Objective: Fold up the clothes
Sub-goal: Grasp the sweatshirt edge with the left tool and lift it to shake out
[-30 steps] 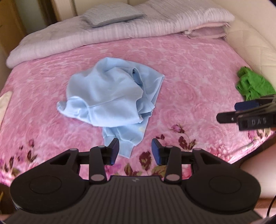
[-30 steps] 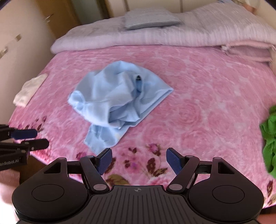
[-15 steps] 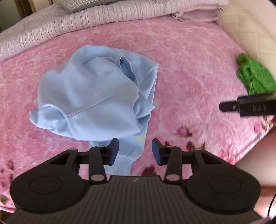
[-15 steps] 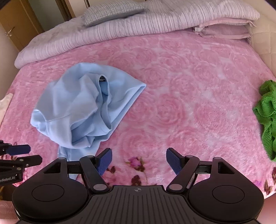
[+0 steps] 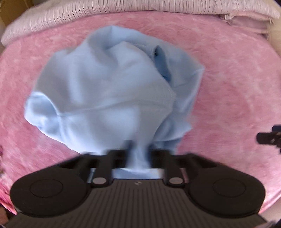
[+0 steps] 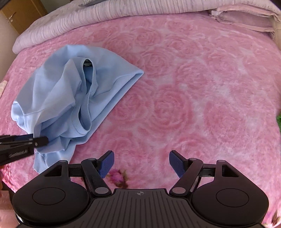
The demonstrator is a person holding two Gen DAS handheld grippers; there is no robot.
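We are working over a bed spread with a pink rose-patterned blanket [image 6: 193, 84], and the one garment in play is a crumpled light blue sweatshirt [image 5: 108, 91]. Our left hand-held gripper [image 5: 138, 157] is down on the near end of it: a narrow strip of the blue fabric runs between the two fingers, which have come together and are clenched on it. That view is blurred, so we cannot tell which part of the sweatshirt this is, only that it is the tail of cloth nearest us. The rest of the sweatshirt is bunched just ahead of the left hand-held gripper, with its ribbed neck opening [image 5: 159, 57] ahead and to the right.

Our right hand-held gripper [image 6: 141, 164] is released, its blue pads [image 6: 176, 164] standing wide apart with nothing between them, only bare blanket and a printed dark rose below. From it, the sweatshirt lies ahead and off to the left, apart from its fingers, with the collar and its label facing up. The left hand-held gripper shows at the left edge of that view, its tips against the near lower edge of the blue cloth.

Far ahead of both hand-held grippers, a striped pale quilt [image 6: 123, 10] lies rolled along the head of the bed. A sliver of a green cloth [image 6: 278, 120] shows at the right edge of the right view.
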